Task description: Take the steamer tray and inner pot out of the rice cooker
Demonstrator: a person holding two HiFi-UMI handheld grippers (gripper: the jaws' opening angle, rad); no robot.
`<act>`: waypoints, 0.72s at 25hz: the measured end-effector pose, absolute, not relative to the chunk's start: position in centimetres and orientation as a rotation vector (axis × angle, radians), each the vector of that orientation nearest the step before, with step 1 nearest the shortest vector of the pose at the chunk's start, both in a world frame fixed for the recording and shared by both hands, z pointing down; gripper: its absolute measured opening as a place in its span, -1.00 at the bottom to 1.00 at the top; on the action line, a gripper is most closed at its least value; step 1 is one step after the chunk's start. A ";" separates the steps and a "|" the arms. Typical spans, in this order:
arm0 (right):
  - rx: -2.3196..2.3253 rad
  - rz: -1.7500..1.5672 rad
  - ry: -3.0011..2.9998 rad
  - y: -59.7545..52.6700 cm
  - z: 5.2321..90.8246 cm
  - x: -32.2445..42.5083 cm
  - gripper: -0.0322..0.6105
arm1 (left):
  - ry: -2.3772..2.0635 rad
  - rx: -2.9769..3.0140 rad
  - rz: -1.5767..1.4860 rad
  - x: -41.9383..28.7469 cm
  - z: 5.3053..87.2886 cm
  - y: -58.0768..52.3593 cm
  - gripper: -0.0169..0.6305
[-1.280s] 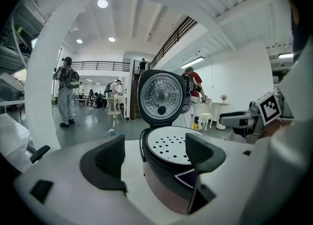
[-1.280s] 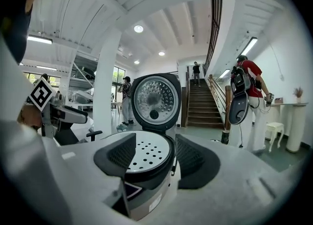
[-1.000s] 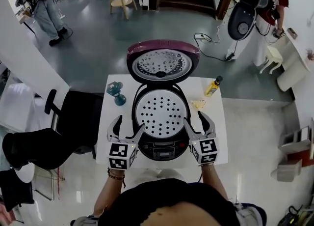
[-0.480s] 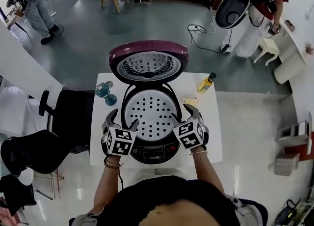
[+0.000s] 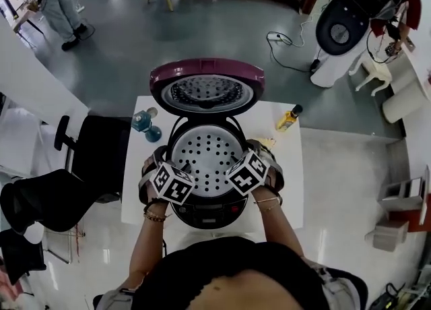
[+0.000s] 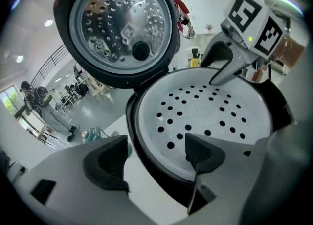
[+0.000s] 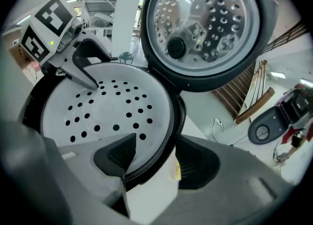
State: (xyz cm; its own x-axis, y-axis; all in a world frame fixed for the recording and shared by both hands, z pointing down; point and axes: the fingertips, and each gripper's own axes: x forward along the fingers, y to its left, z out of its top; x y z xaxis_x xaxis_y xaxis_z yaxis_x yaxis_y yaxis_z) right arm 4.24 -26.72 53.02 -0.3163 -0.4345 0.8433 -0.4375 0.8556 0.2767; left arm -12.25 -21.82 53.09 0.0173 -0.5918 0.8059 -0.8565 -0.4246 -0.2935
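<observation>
The rice cooker [image 5: 205, 209] stands on the white table with its maroon lid [image 5: 205, 89] raised. The white perforated steamer tray [image 5: 205, 157] sits in its top, and the inner pot is hidden beneath it. My left gripper [image 5: 160, 165] is open and straddles the cooker's left rim [image 6: 146, 146], with one pad over the tray and one outside. My right gripper [image 5: 260, 157] is open and straddles the right rim [image 7: 164, 136] the same way. Neither pair of pads presses on the rim. Each gripper view also shows the other gripper: right gripper [image 6: 220, 67], left gripper [image 7: 88, 67].
A yellow bottle [image 5: 288, 118] lies at the table's far right and a blue glass piece [image 5: 145, 125] at its far left. A black chair [image 5: 81, 174] stands left of the table [image 5: 286, 197]. People stand far off on the floor behind.
Both grippers have dropped and moved in from the cooker's front sides onto its rim, rolling so their marker cubes now sit over the tray's near edge.
</observation>
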 end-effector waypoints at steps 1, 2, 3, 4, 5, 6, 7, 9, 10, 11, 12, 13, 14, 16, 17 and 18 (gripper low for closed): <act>0.637 -0.004 -1.936 -26.8 53.2 4.2 -0.17 | -1.498 2.016 1.378 -12.4 53.2 -21.8 0.18; 0.633 -0.009 -1.933 -26.7 53.2 4.3 -0.17 | -1.497 2.016 1.370 -12.5 53.3 -21.7 0.18; 0.631 -0.013 -1.933 -26.7 53.2 4.3 -0.17 | -1.492 2.018 1.350 -12.5 53.3 -21.6 0.15; 0.631 -0.016 -1.935 -26.7 53.1 4.3 -0.17 | -1.484 2.019 1.331 -12.4 53.3 -21.6 0.06; 0.632 -0.022 -1.937 -26.7 53.0 4.3 -0.17 | -1.476 2.019 1.319 -12.4 53.2 -21.6 -0.02; 0.633 -0.030 -1.939 -26.7 52.9 4.3 -0.17 | -1.472 2.017 1.318 -12.5 53.0 -21.6 -0.05; 0.635 -0.039 -1.942 -26.7 52.8 4.3 -0.17 | -1.470 2.015 1.322 -12.6 52.9 -21.7 -0.10; 0.640 -0.055 -1.952 -26.7 52.5 4.1 -0.25 | -1.467 2.015 1.318 -12.8 52.6 -21.8 -0.17; 0.644 -0.058 -1.959 -26.7 52.4 4.0 -0.30 | -1.463 2.016 1.307 -13.0 52.5 -21.8 -0.22; 0.651 -0.058 -1.966 -26.7 52.3 3.9 -0.33 | -1.459 2.016 1.290 -13.1 52.4 -21.8 -0.25; 0.659 -0.056 -1.977 -26.7 52.1 3.8 -0.35 | -1.455 2.016 1.273 -13.3 52.3 -21.9 -0.27; 0.670 -0.055 -1.992 -26.8 51.8 3.8 -0.37 | -1.452 2.015 1.259 -13.4 52.1 -22.0 -0.30; 0.684 -0.059 -2.008 -26.9 51.4 3.7 -0.40 | -1.451 2.015 1.248 -13.4 52.1 -22.1 -0.31; 0.717 -0.072 -2.041 -27.2 50.5 3.7 -0.47 | -1.451 2.018 1.231 -13.3 51.9 -22.3 -0.32; 0.732 -0.075 -2.057 -27.4 50.1 3.6 -0.49 | -1.451 2.022 1.218 -13.2 51.7 -22.4 -0.33; 0.746 -0.072 -2.075 -27.5 49.7 3.6 -0.51 | -1.450 2.026 1.197 -13.1 51.5 -22.4 -0.36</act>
